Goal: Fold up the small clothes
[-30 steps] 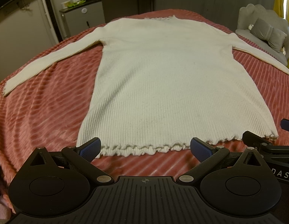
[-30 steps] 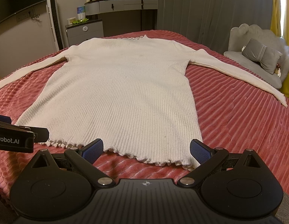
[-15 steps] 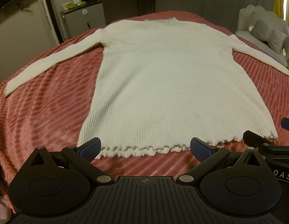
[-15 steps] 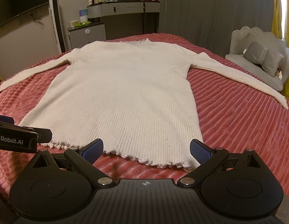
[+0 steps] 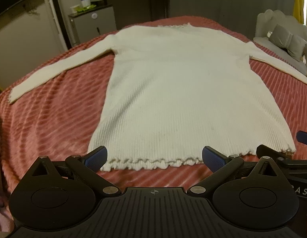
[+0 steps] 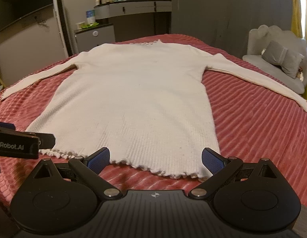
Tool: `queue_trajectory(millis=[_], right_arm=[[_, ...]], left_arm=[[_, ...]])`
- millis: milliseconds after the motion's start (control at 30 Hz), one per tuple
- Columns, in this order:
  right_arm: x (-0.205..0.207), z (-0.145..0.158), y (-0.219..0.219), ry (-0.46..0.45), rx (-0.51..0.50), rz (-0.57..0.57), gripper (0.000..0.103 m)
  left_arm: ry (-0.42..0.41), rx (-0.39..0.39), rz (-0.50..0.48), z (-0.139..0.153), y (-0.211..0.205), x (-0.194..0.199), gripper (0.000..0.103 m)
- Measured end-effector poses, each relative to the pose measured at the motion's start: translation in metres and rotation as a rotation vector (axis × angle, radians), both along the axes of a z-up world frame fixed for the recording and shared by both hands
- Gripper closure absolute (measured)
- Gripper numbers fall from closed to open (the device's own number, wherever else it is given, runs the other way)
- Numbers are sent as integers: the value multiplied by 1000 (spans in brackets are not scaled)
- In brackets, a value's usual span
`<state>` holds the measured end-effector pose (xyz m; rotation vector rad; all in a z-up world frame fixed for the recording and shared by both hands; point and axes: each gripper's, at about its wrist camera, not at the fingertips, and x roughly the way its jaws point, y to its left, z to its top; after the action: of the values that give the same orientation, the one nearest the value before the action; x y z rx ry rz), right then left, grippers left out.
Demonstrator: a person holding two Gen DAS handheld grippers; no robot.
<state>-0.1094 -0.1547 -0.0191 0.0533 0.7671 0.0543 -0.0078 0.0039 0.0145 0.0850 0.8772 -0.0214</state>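
A cream ribbed long-sleeved sweater [image 5: 181, 91] lies flat on the bed, collar far, frilled hem near, both sleeves spread out. It also shows in the right wrist view [image 6: 137, 99]. My left gripper [image 5: 154, 157] is open and empty, just short of the hem's left part. My right gripper [image 6: 155, 158] is open and empty at the hem's right part. Each gripper shows at the edge of the other's view.
The bed has a pink ribbed blanket [image 5: 50, 119]. A grey cushioned chair [image 6: 280, 59] stands at the right. A dresser with a mirror and bottles [image 6: 133, 6] and a small grey cabinet [image 6: 96, 35] stand beyond the bed's far end.
Both cameras have risen and tilted slightly, so more of the room behind the bed shows. The sweater has not moved. Both grippers stay open.
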Motion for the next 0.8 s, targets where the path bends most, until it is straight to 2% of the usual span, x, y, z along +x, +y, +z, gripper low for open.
queue_trajectory(millis=[367, 633, 700, 800], right_arm=[[6, 2, -5, -2, 45, 32, 4], [15, -4, -5, 35, 87, 85, 4], [19, -6, -7, 59, 117, 102, 4], [25, -8, -18, 84, 239, 129, 4]], left_arm=[[-23, -17, 20, 2, 5, 1, 0], [-15, -23, 22, 1, 5, 4, 0], [-14, -26, 19, 0, 6, 5, 0], [-16, -33, 28, 0, 9, 7, 0]])
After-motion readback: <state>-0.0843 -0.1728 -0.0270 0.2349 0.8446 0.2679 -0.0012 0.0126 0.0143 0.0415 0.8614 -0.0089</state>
